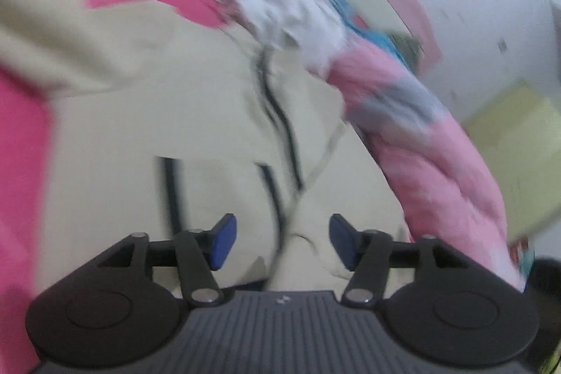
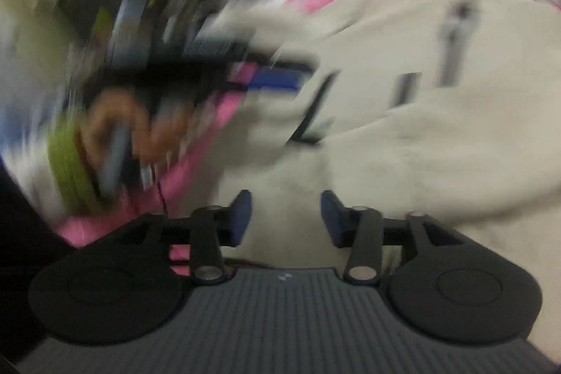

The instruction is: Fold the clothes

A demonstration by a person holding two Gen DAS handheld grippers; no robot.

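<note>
1. Left wrist view: left gripper (image 1: pixel 282 239) angled down over cream garment (image 1: pixel 147 114); blue pads (image 1: pixel 224 240) spread apart, nothing pinched between them, cloth visible through the gap but not pressed.
2. Cream garment spread across pink surface (image 1: pixel 21 163), filling most of both views; dark drawstring (image 1: pixel 280 114) running away from the fingers, roughly along the pointing line. Long axis of garment judged to run the same way, blur limiting certainty.
3. Pink quilted bundle (image 1: pixel 452 163) lying along one side of the garment, touching or overlapping its edge; white crumpled item (image 1: pixel 291 20) and blue item (image 1: pixel 371 34) beyond, near the far rim.
4. Right wrist view: right gripper (image 2: pixel 285 216) likewise tilted down over cream garment (image 2: pixel 438 146), pads apart, empty; cloth directly ahead and below. Heavy motion smear throughout.
5. Left gripper (image 2: pixel 273 77) seen at mid-frame in right view, blue pad reaching onto the garment's near edge, with a hand (image 2: pixel 115 128) behind it; contact with cloth not determinable.
6. Judgement: both grippers released, positioned for a fresh grasp on the garment's edge; neither clearly nearer. Next pinch dependent on dropping the fingers onto a hem lying just ahead of the tips.
</note>
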